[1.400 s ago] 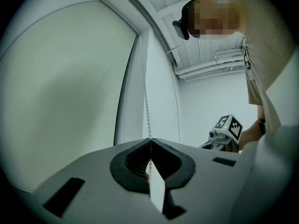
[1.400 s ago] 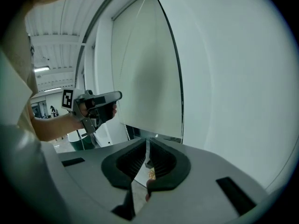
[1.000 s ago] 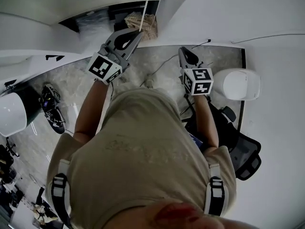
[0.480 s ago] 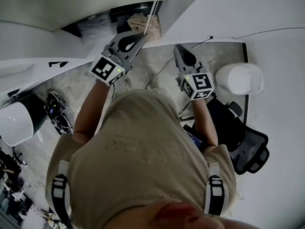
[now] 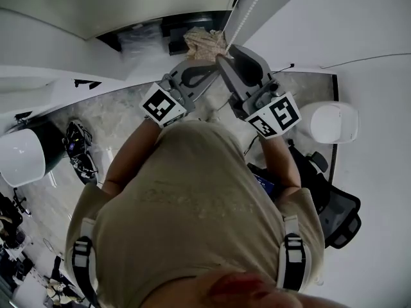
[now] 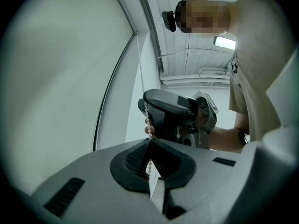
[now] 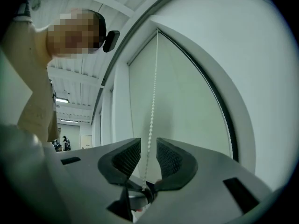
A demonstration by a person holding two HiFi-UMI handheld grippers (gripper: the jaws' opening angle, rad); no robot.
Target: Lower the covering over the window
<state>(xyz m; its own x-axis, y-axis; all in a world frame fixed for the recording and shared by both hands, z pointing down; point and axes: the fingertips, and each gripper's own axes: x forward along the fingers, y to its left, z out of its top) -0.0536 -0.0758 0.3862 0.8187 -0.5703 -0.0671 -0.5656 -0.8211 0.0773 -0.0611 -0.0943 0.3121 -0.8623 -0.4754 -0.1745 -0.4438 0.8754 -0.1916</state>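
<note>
A white bead chain (image 5: 252,4) hangs beside the pale roller blind (image 7: 187,92) of the window. My left gripper (image 6: 149,143) is shut on the bead chain (image 6: 141,73), which runs down between its pads. Just above and beyond it is my right gripper (image 6: 170,113). In its own view the right gripper (image 7: 148,154) stands open around the bead chain (image 7: 152,106); its jaws have just been opening, and the pads do not press on the beads. In the head view the left gripper (image 5: 212,69) and right gripper (image 5: 228,54) meet at the chain's lower part.
A crumpled tan bundle (image 5: 204,43) lies by the window's foot. On the marbled floor stand a white rounded stool (image 5: 331,122), a black office chair (image 5: 337,213), a black tangle of gear (image 5: 78,147) and a white rounded object (image 5: 19,156). White wall flanks the window.
My right gripper has risen and swung left to the chain, ending just above the left gripper with its jaws apart. The left gripper has shifted slightly right, still holding the chain.
</note>
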